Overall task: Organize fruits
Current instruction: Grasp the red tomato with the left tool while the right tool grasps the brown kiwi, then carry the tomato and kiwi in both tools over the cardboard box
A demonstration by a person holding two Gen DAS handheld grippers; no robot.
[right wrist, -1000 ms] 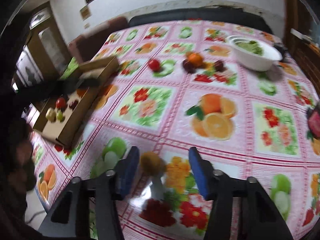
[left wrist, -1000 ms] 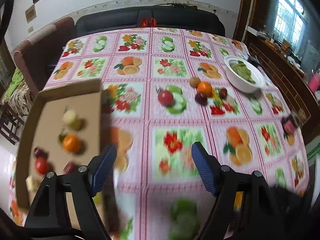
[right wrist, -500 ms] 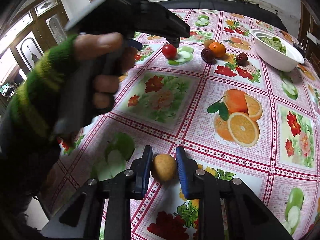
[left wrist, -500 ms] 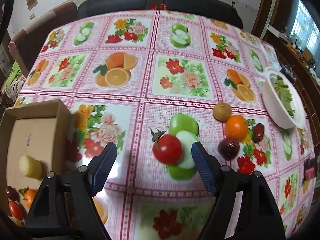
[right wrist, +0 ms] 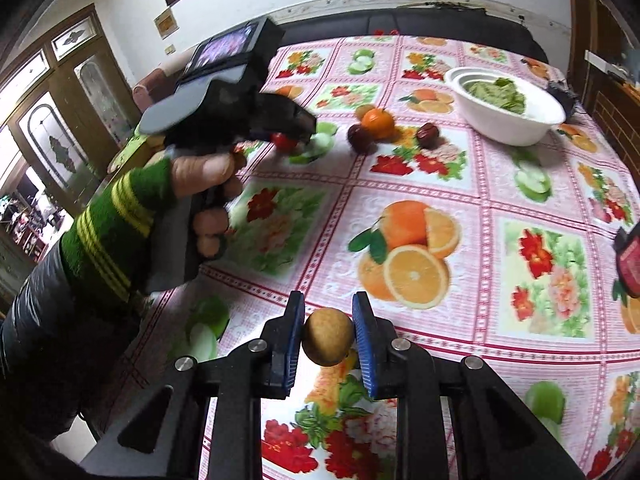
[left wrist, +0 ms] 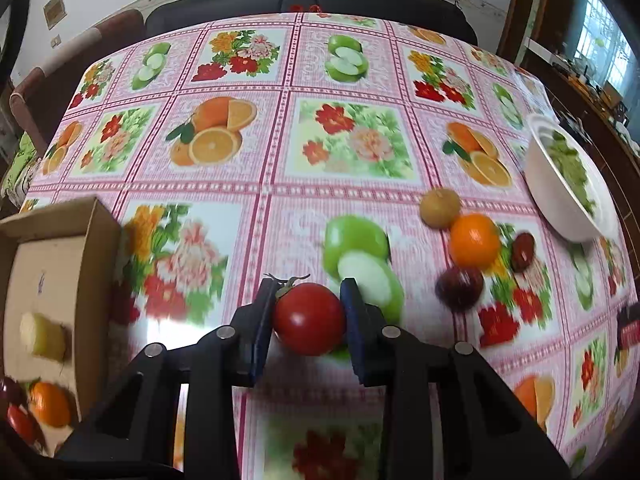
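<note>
A red tomato (left wrist: 310, 320) with a green stalk sits between the blue pads of my left gripper (left wrist: 309, 286); the jaws are closing and both pads touch its sides. In the right wrist view the same gripper (right wrist: 298, 130), held by a hand in a green striped sleeve (right wrist: 116, 220), covers the tomato (right wrist: 284, 141). My right gripper (right wrist: 329, 300) is shut on a small round tan fruit (right wrist: 328, 336) just above the tablecloth. A cardboard box (left wrist: 96, 280) at the left holds a pale yellow fruit (left wrist: 42, 336), an orange (left wrist: 50, 404) and red fruit.
Right of the tomato lie a tan fruit (left wrist: 440, 208), an orange (left wrist: 474, 240), a dark purple fruit (left wrist: 460, 288) and a dark red one (left wrist: 523, 246). A white bowl (left wrist: 560, 216) of greens stands at the right edge. A dark sofa lines the far side.
My left gripper swung from the box to the tomato, came down and closed around it. My right gripper shut on the tan fruit and lifted it slightly.
</note>
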